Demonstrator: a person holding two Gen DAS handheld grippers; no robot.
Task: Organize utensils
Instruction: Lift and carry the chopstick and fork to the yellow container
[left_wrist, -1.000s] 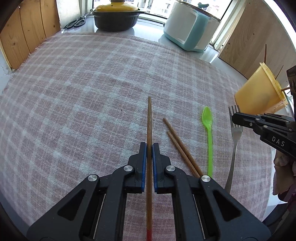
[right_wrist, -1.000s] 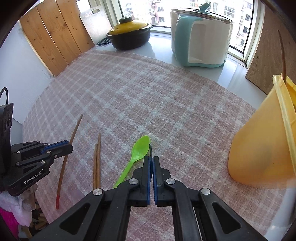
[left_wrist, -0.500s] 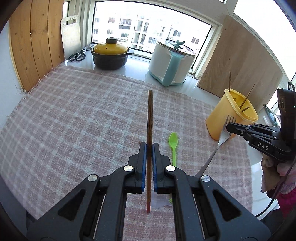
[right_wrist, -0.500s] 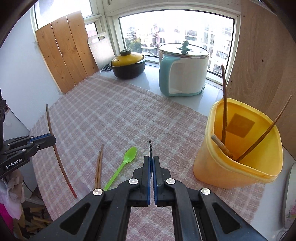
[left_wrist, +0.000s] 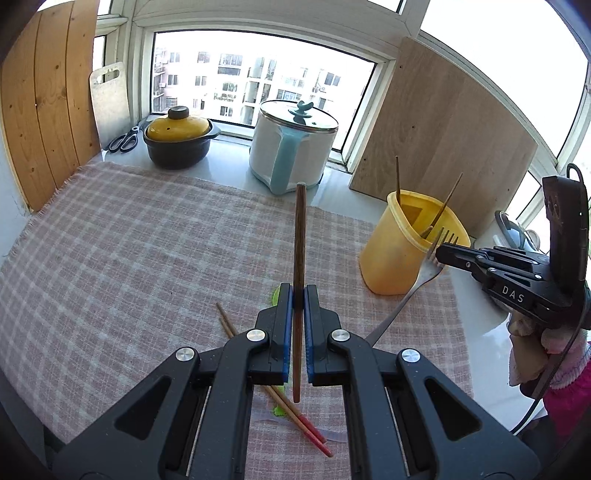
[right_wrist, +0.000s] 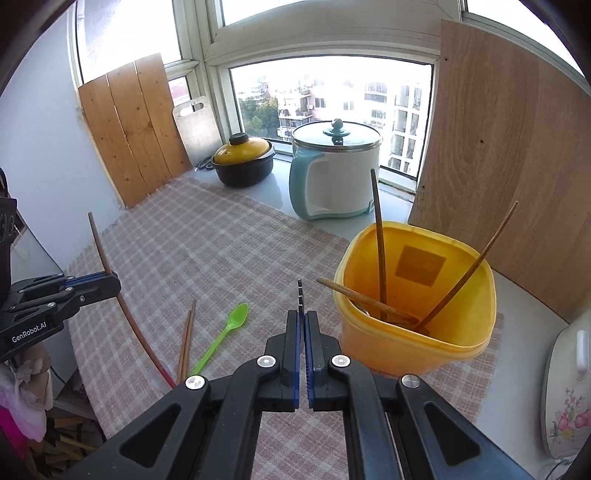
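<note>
My left gripper (left_wrist: 298, 295) is shut on a brown chopstick (left_wrist: 299, 236) and holds it upright in the air above the checked cloth (left_wrist: 147, 240); it also shows in the right wrist view (right_wrist: 107, 281). My right gripper (right_wrist: 304, 320) is shut on a metal fork (left_wrist: 424, 273), held just left of the yellow utensil holder (right_wrist: 417, 343), tines (right_wrist: 300, 291) edge-on. The holder holds three chopsticks. Two chopsticks (right_wrist: 185, 338) and a green spoon (right_wrist: 223, 336) lie on the cloth.
A black pot with yellow lid (left_wrist: 179, 142) and a white-and-teal cooker (left_wrist: 291, 144) stand at the back by the window. Scissors (left_wrist: 123, 140) lie at the back left. Wooden boards (left_wrist: 443, 147) lean at both sides. A flowered white appliance (right_wrist: 569, 391) sits at the right.
Both grippers have risen from the cloth, the left lifting the chopstick and the right lifting the fork. The right gripper has come closer to the yellow holder.
</note>
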